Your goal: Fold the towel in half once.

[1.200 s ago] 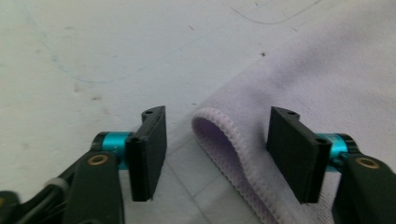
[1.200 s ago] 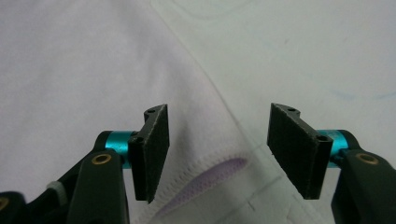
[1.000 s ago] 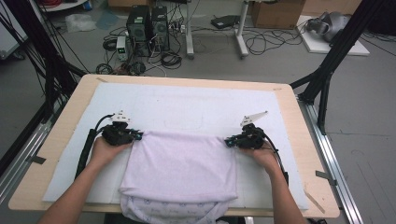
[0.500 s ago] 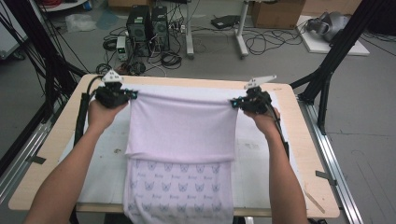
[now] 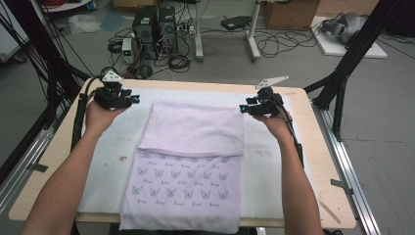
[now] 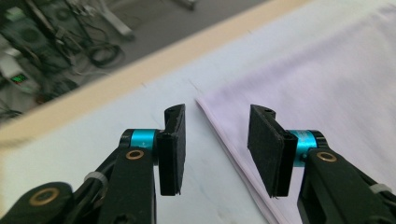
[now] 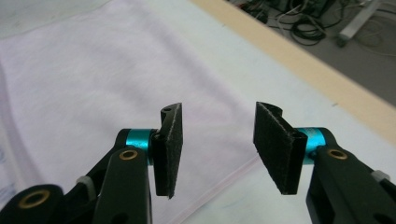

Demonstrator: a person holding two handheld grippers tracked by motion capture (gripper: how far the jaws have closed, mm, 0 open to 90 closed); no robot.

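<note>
A pale lilac cloth [image 5: 195, 129] lies flat on the white mat [image 5: 112, 147]. Its plain far half is folded over a near half printed with small butterflies [image 5: 181, 186]. My left gripper [image 5: 133, 99] hovers just off the cloth's far left corner, and its jaws have just been opening. In the left gripper view that gripper [image 6: 215, 149] is open and the cloth's [image 6: 327, 79] edge runs below the gap, unpinched. My right gripper [image 5: 243, 108] hovers at the far right corner, its jaws also just opened. In the right gripper view it [image 7: 217, 144] is open above the cloth [image 7: 93, 79].
The mat covers a wooden table [image 5: 318, 147]. A thin wooden stick [image 5: 329, 208] lies near the front right corner. The cloth's near edge reaches the table's front edge. Black frame struts [image 5: 350, 58] flank the table. Computers [image 5: 154, 27] and cables lie on the floor beyond.
Both grippers carried the cloth's edge from mid-table to the far side, spreading the plain layer. They have now let go and opened, and the cloth lies flat.
</note>
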